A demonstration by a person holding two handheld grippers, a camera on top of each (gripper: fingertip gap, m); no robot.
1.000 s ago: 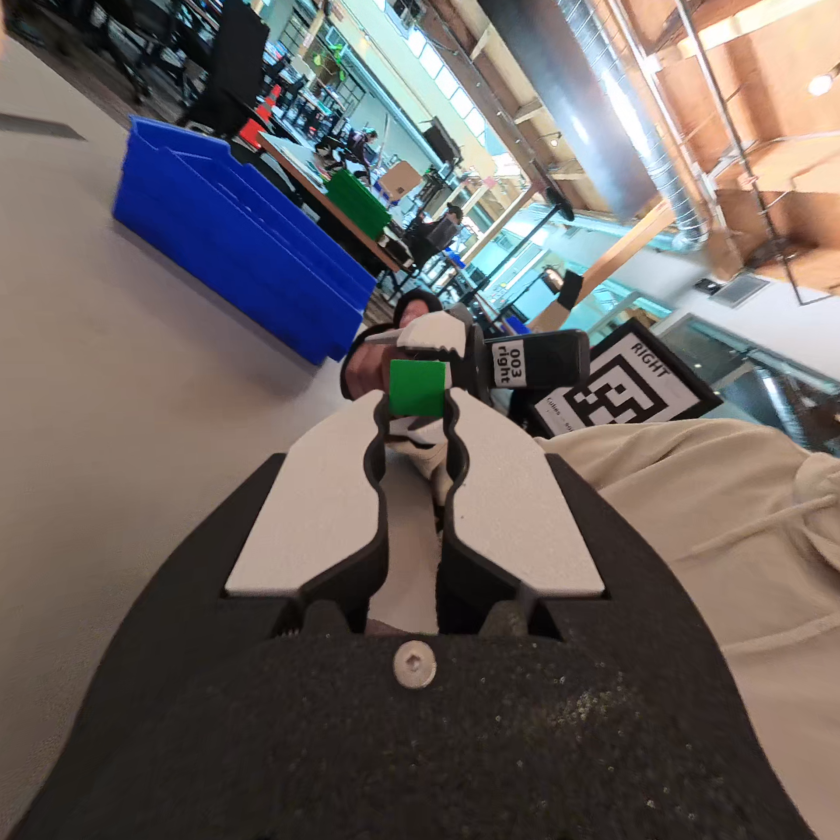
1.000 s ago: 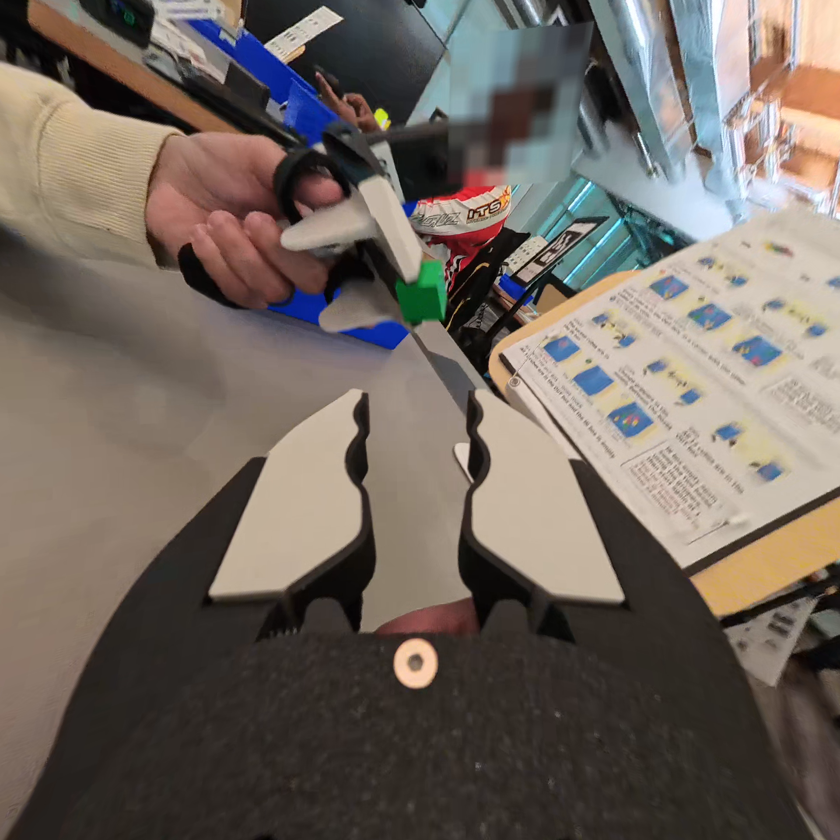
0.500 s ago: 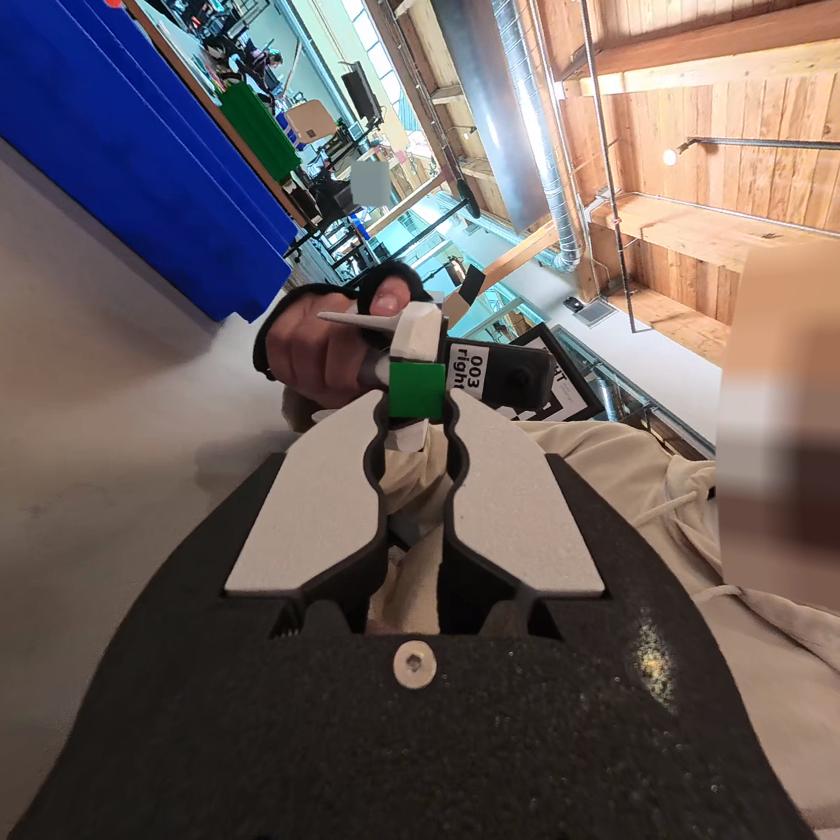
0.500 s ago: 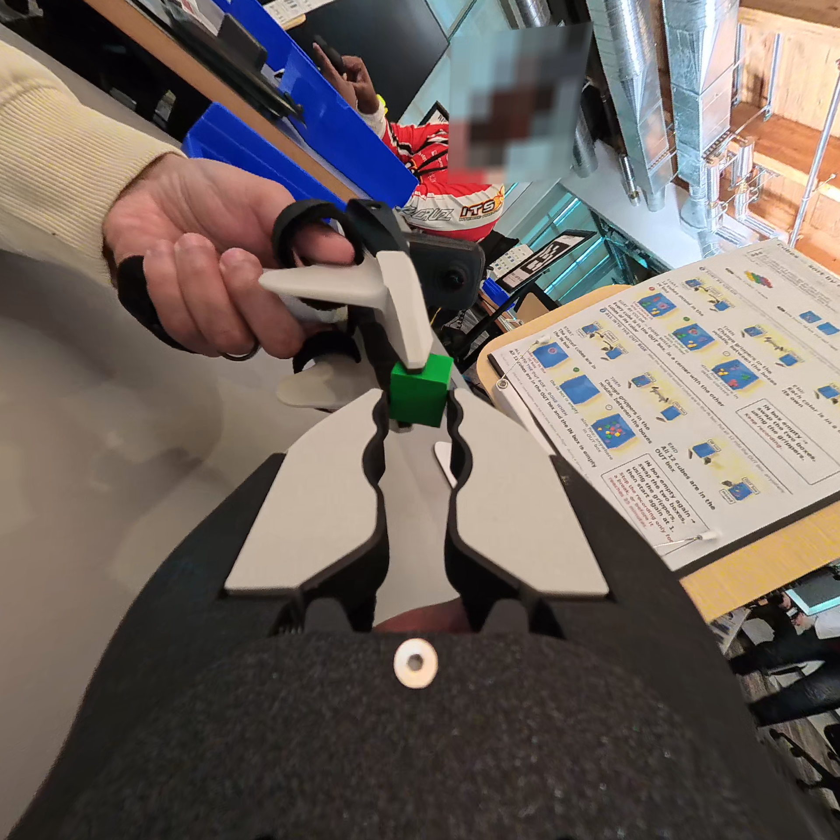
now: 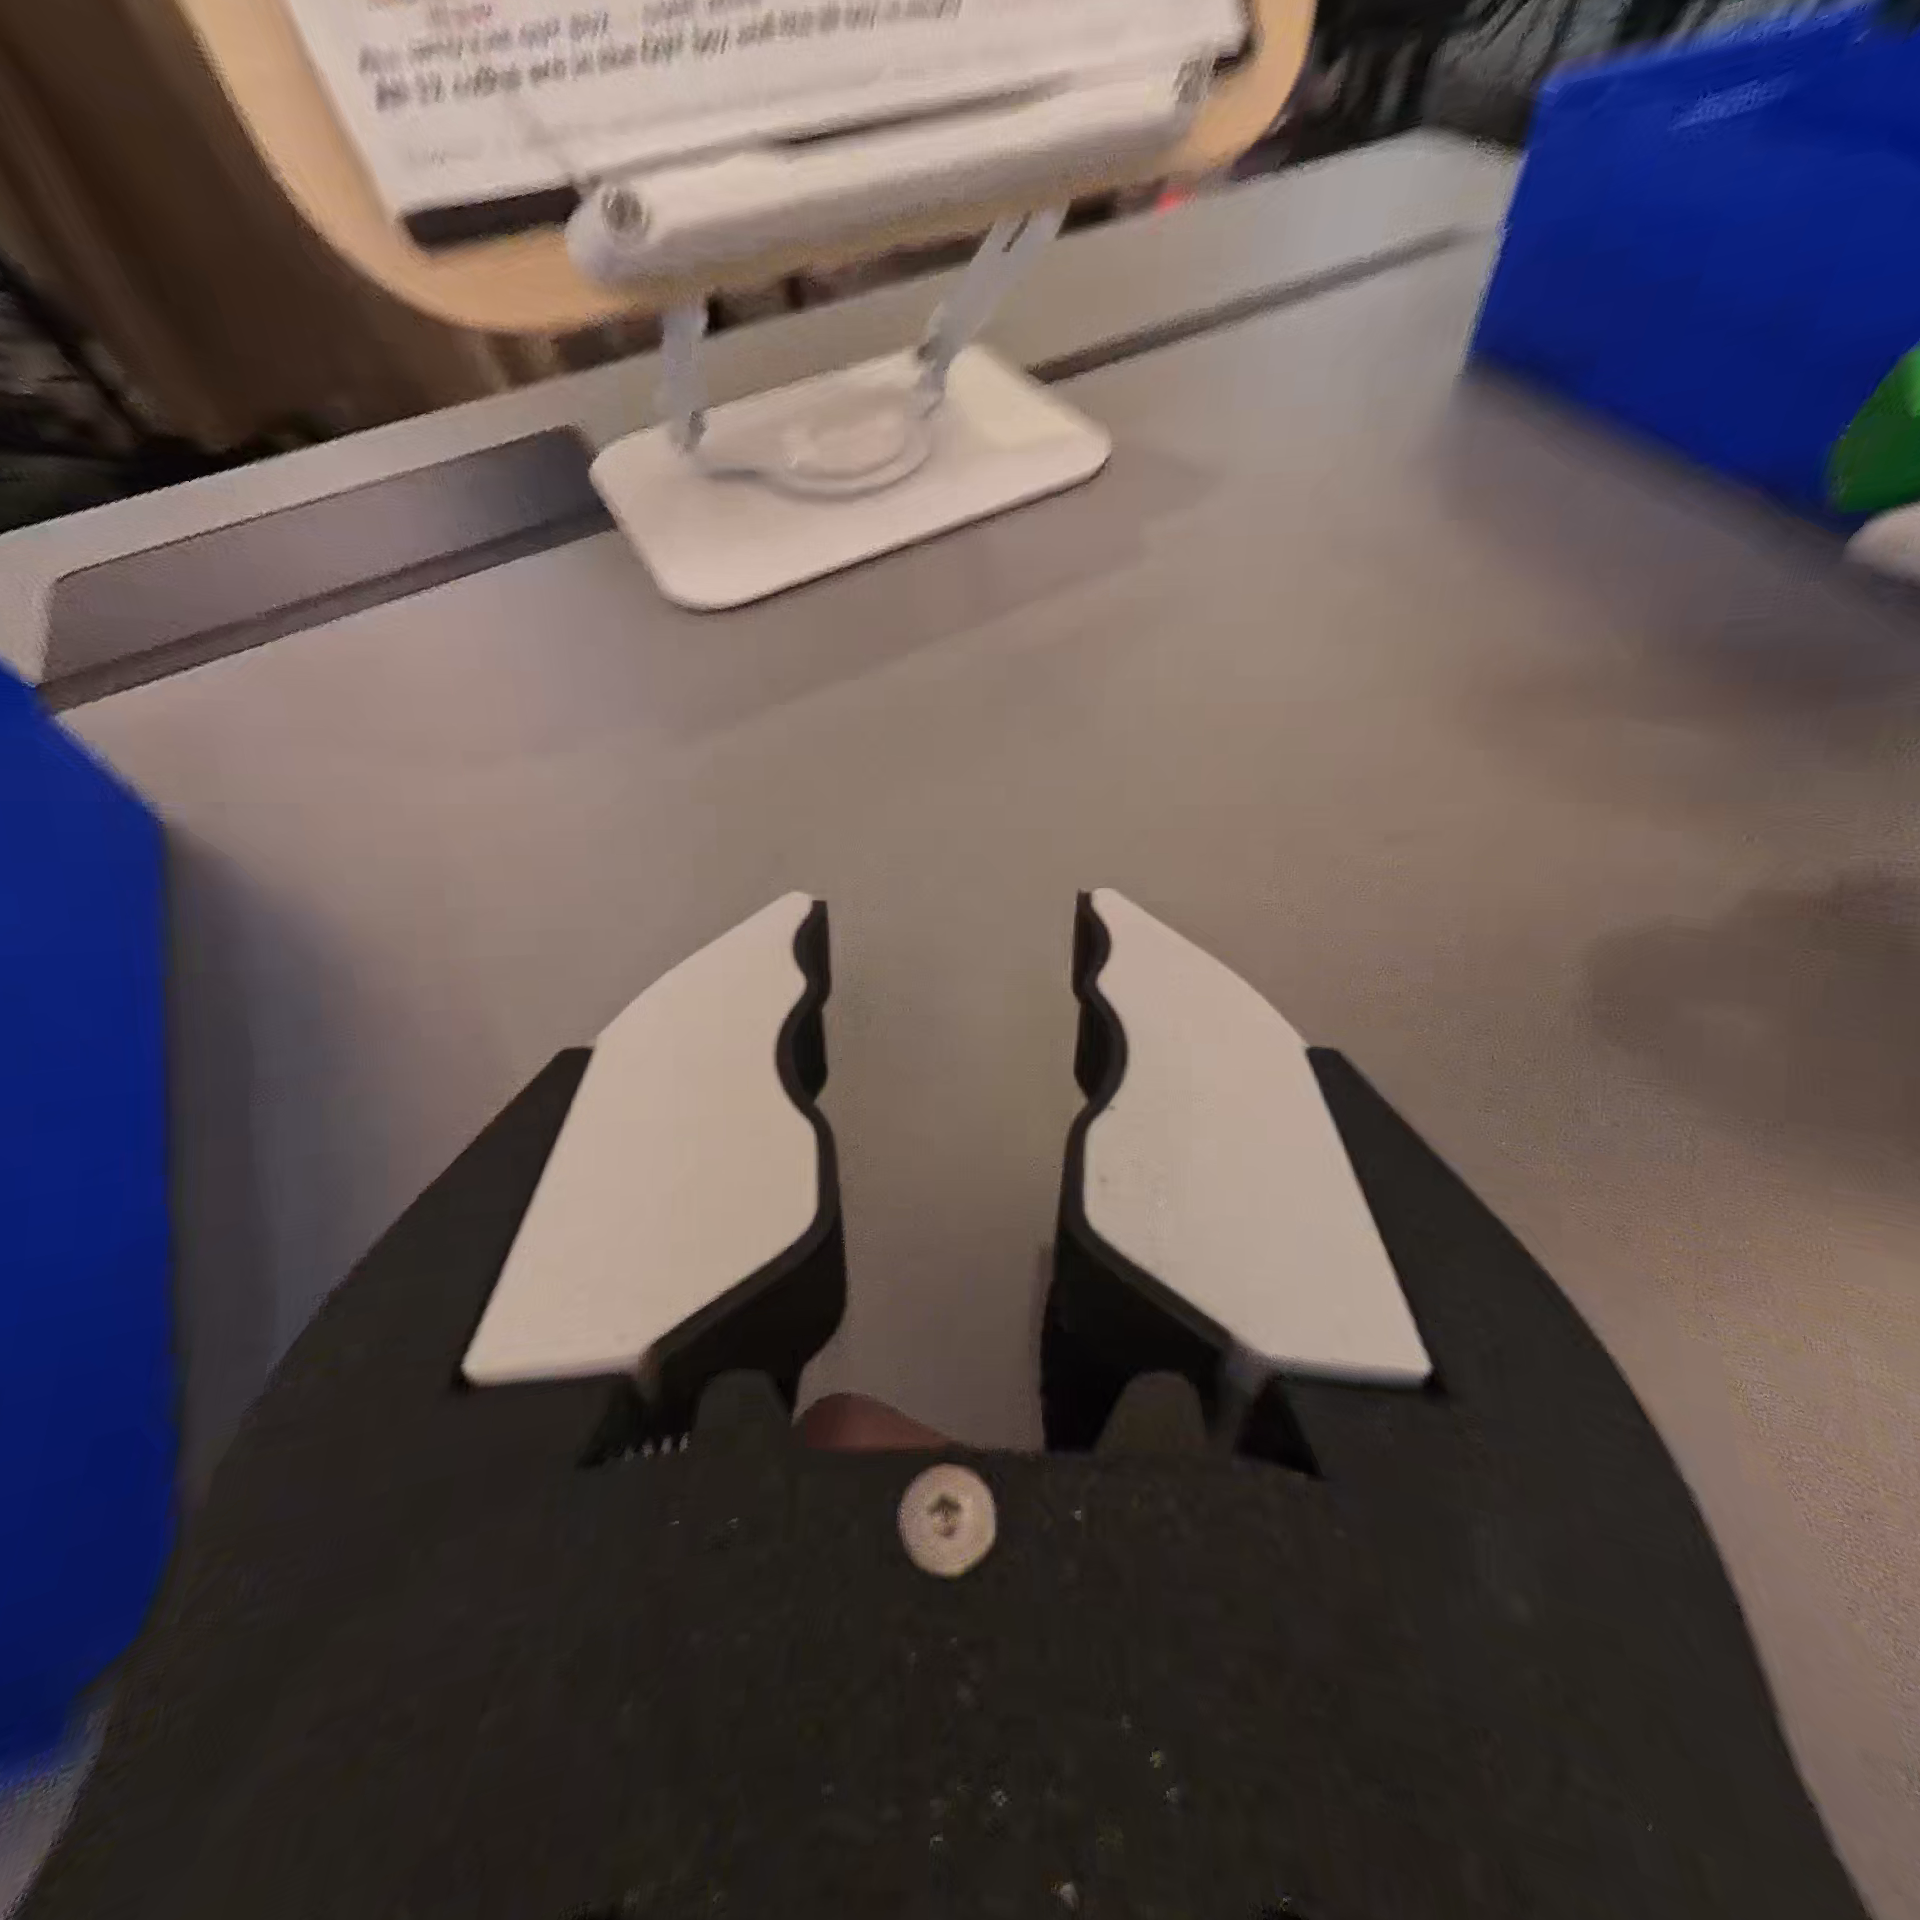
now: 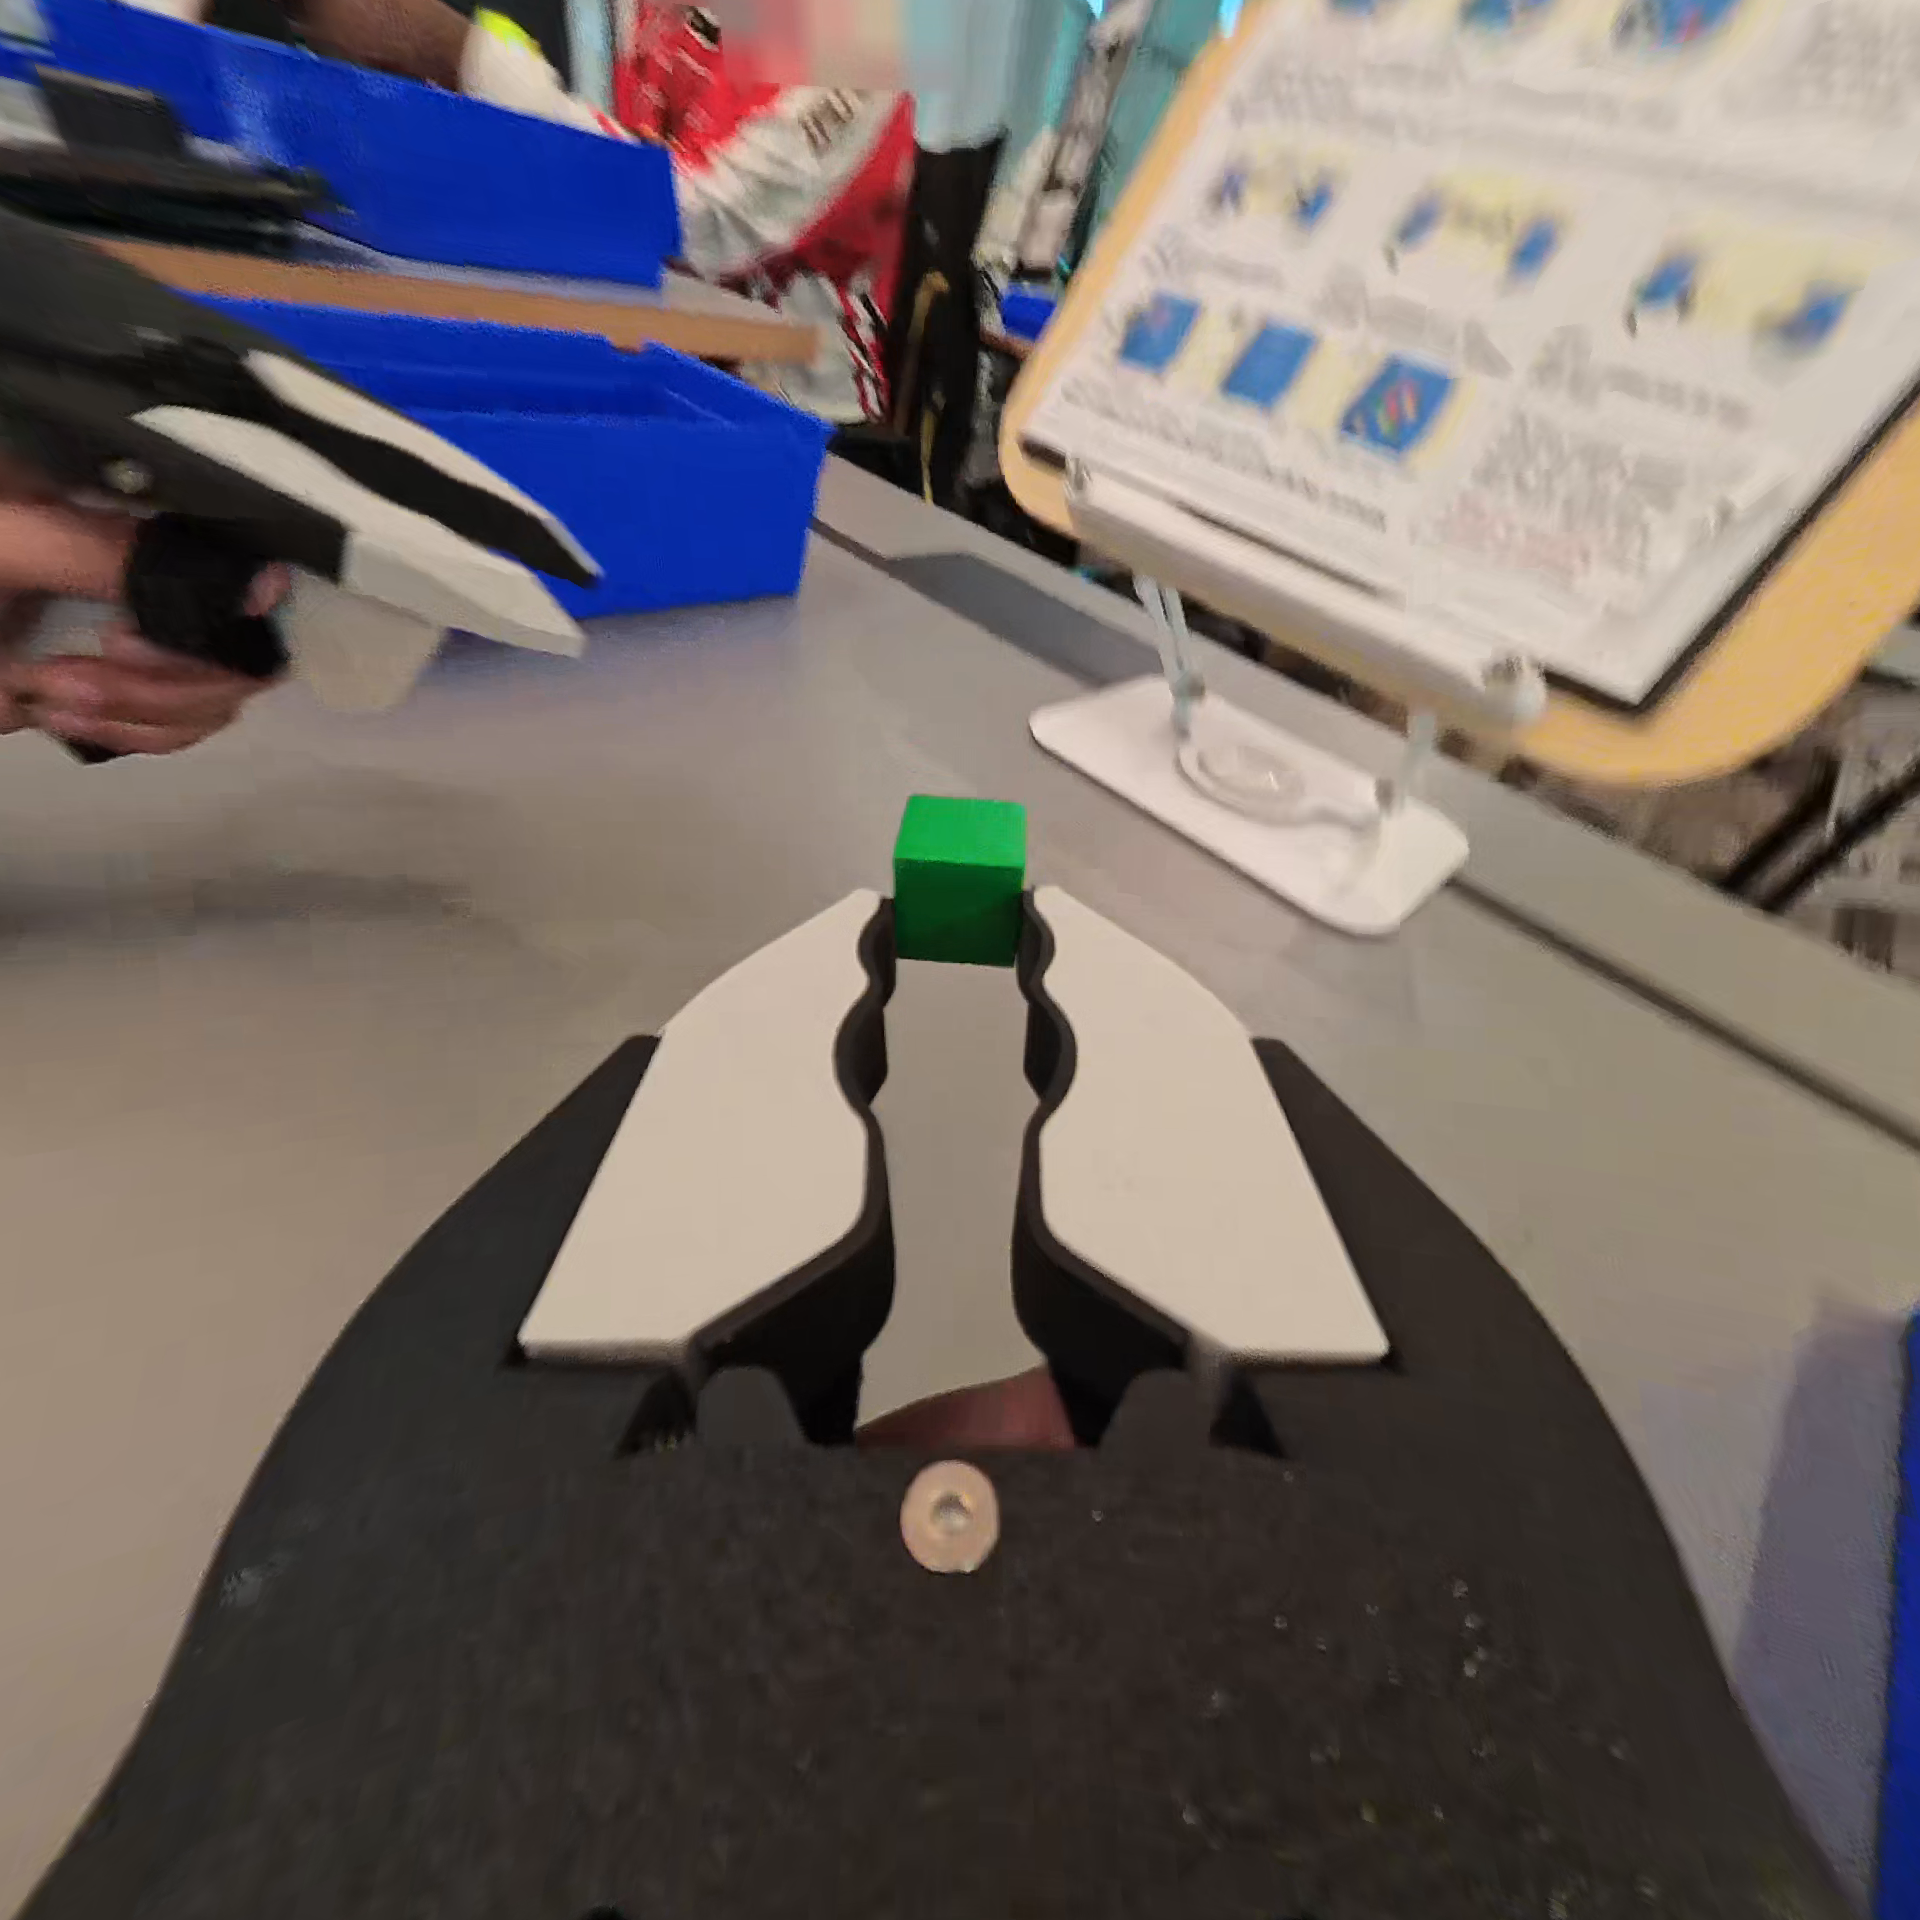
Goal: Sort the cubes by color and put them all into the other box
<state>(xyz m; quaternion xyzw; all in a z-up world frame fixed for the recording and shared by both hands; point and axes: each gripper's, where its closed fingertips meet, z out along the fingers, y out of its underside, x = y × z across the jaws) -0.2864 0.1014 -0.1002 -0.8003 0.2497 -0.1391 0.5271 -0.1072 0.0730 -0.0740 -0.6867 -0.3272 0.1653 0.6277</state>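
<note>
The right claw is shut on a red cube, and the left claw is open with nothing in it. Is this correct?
Not quite: the colour is wrong. In the right wrist view the right claw is shut on a green cube, not a red one. The rest holds: in the left wrist view the left claw is open with nothing in it, only the grey table showing through.

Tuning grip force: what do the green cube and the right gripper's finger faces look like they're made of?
Green cube: likely painted wood or hard plastic; matte, even colour, crisp edges, no visible grain. Right gripper fingers: pale grey matte plates, probably rigid plastic, over black wavy-edged pads that may be rubber or printed plastic.
</note>
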